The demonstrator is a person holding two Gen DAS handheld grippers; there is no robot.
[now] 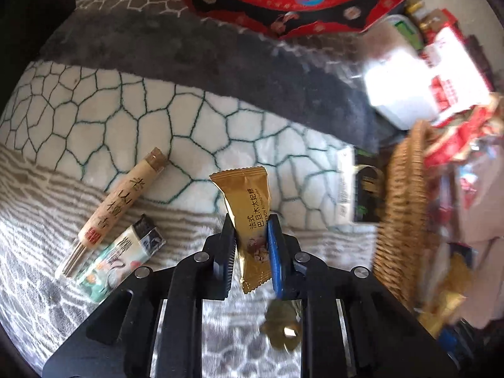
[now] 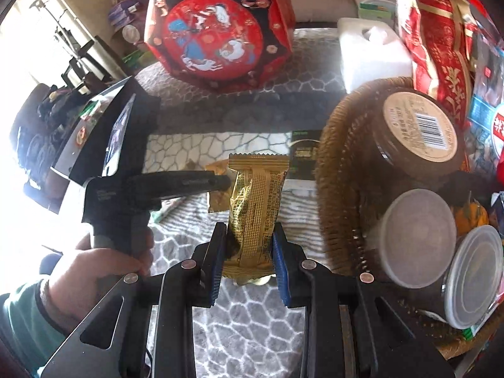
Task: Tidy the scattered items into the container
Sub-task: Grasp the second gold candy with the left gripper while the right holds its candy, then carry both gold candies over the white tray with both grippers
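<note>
In the left wrist view my left gripper (image 1: 251, 225) is shut on a gold toffee wrapper (image 1: 249, 195), which stands upright between the pads above the patterned cloth (image 1: 126, 110). In the right wrist view my right gripper (image 2: 250, 234) is shut on a larger gold snack packet (image 2: 255, 195), held just left of the wicker basket (image 2: 334, 189). That view also shows the left gripper (image 2: 222, 182) in a person's hand (image 2: 94, 267), with the toffee (image 2: 215, 203) at its tips. A chopstick sleeve (image 1: 123, 201) and a small white packet (image 1: 126, 258) lie on the cloth.
The basket (image 1: 403, 214) holds a brown jar (image 2: 419, 126) and two lidded cans (image 2: 415, 236). A red octagonal box (image 2: 217, 28) and a white box (image 2: 371, 50) stand at the back. A dark packet (image 1: 362, 189) lies beside the basket. Red bags (image 2: 438, 41) crowd the right.
</note>
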